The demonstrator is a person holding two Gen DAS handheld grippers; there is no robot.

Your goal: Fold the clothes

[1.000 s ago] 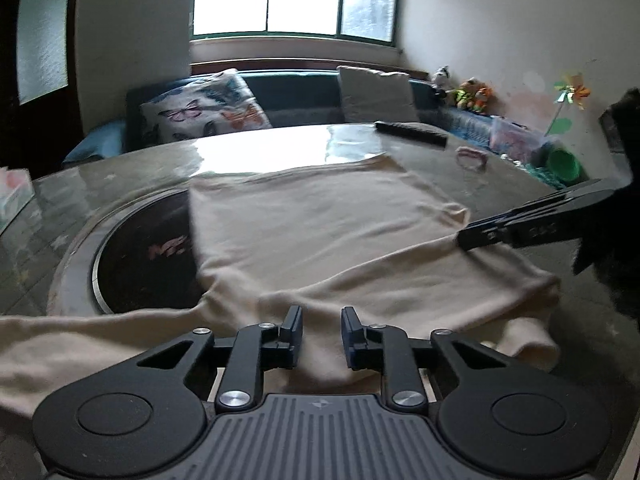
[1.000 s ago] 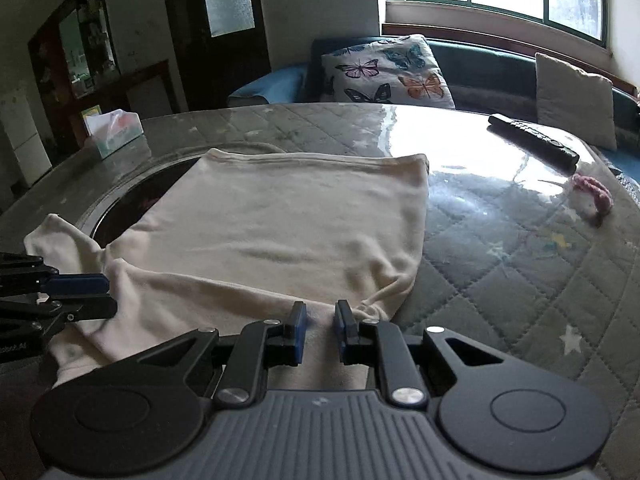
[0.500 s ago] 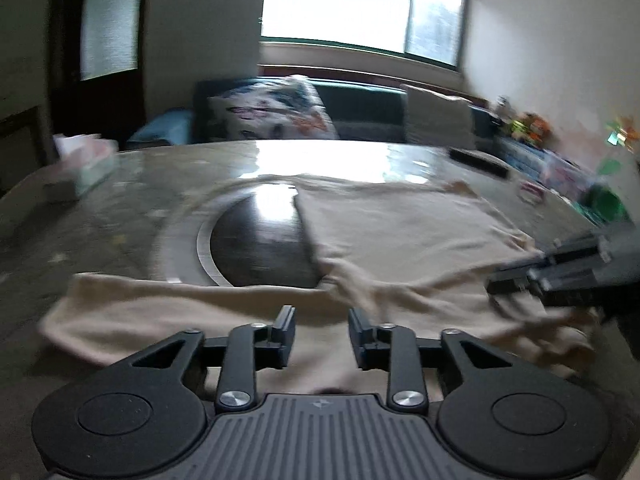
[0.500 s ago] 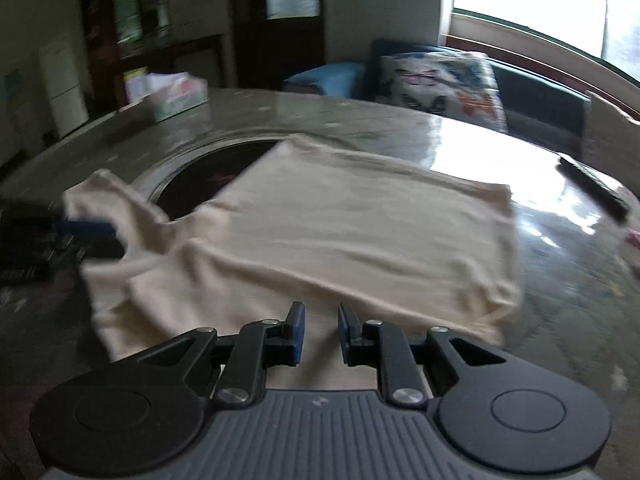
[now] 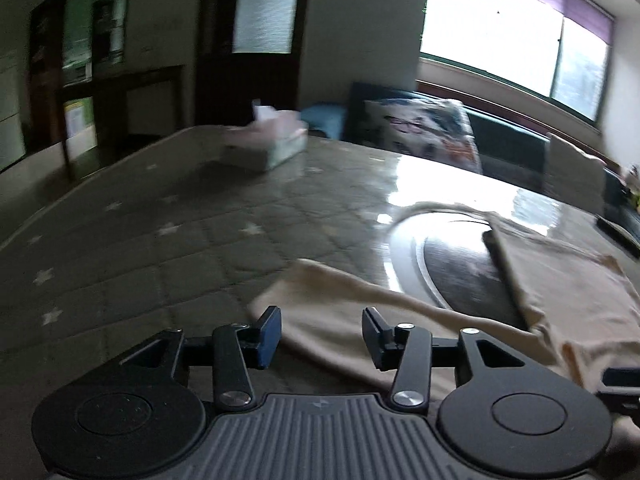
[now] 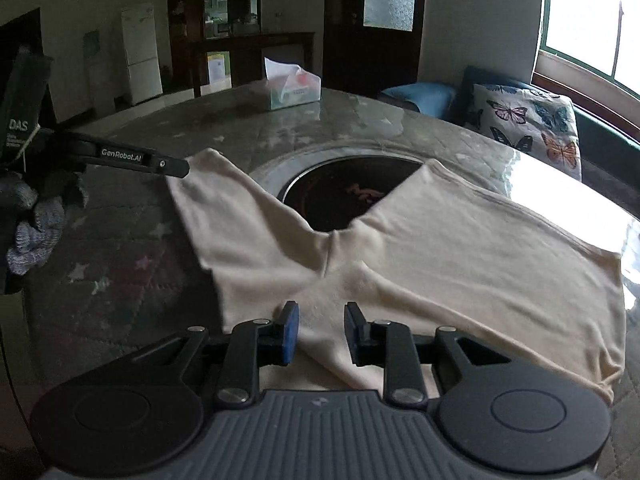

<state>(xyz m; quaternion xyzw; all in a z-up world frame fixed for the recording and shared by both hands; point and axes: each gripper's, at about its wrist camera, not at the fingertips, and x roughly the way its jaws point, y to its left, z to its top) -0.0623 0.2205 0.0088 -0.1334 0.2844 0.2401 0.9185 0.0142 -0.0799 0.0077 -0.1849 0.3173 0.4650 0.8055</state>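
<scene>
Your left gripper (image 5: 321,330) and right gripper (image 6: 317,326) both gape over the soft cream shirt (image 6: 440,256) on the quilted table (image 5: 168,240).

The left gripper (image 5: 321,331) sat low and level, its two fingers spread wide apart, the blue pad (image 5: 269,335) of the left finger facing inward across an open gap. Nothing was pinched between them. From the right wrist view that same tool reached in from the left edge as a long dark finger (image 6: 132,159), carried in a gloved hand (image 6: 34,220) at the frame's side. The right gripper (image 6: 318,330) was held low too, pointing forward, jaws parted with a clear gap and nothing gripped, one blue pad (image 6: 290,332) showing on the left finger.
</scene>
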